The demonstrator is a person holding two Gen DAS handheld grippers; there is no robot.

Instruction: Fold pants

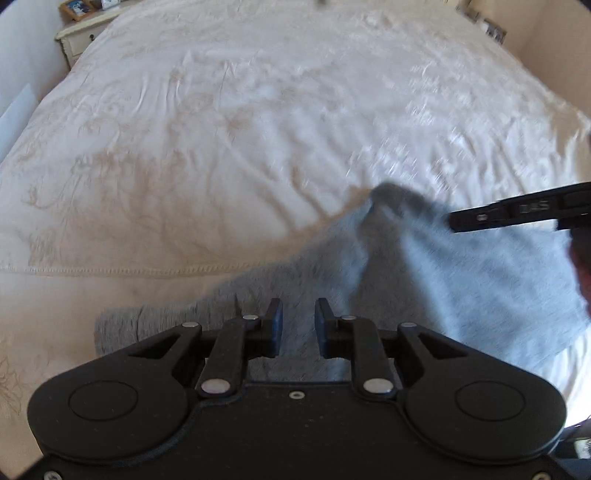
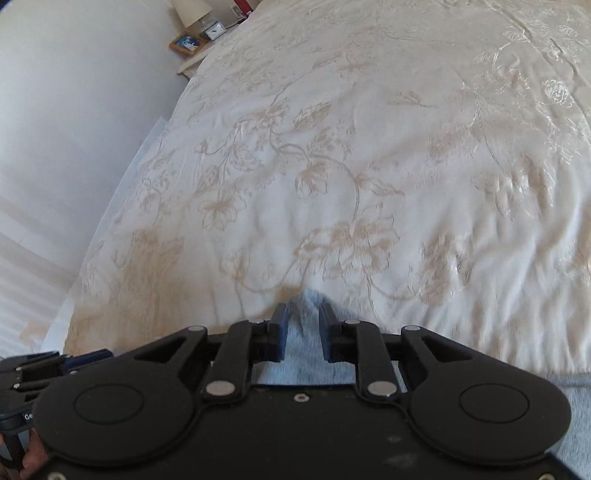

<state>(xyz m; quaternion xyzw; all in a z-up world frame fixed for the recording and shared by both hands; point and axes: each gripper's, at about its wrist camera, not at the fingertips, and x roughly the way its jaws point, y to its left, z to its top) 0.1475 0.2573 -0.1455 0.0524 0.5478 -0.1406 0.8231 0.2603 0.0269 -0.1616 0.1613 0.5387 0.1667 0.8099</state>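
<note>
Grey pants [image 1: 424,266] lie on the near edge of a white floral bedspread [image 1: 221,129], with one part lifted toward the right. My left gripper [image 1: 298,314] hovers over the pants' near part with its jaws a little apart and nothing between them. My right gripper [image 2: 303,314] is shut on a fold of the grey pants [image 2: 303,339] and holds it above the bedspread [image 2: 332,166]. The right gripper also shows in the left wrist view [image 1: 517,214] as a dark bar at the right, at the raised peak of the cloth. The left gripper shows at the lower left of the right wrist view [image 2: 88,359].
A bedside table [image 1: 77,37] with a picture frame stands at the far left of the bed. In the right wrist view a lamp [image 2: 192,11], a clock [image 2: 215,31] and a framed photo [image 2: 187,43] stand beside the bed, next to a white wall [image 2: 74,110].
</note>
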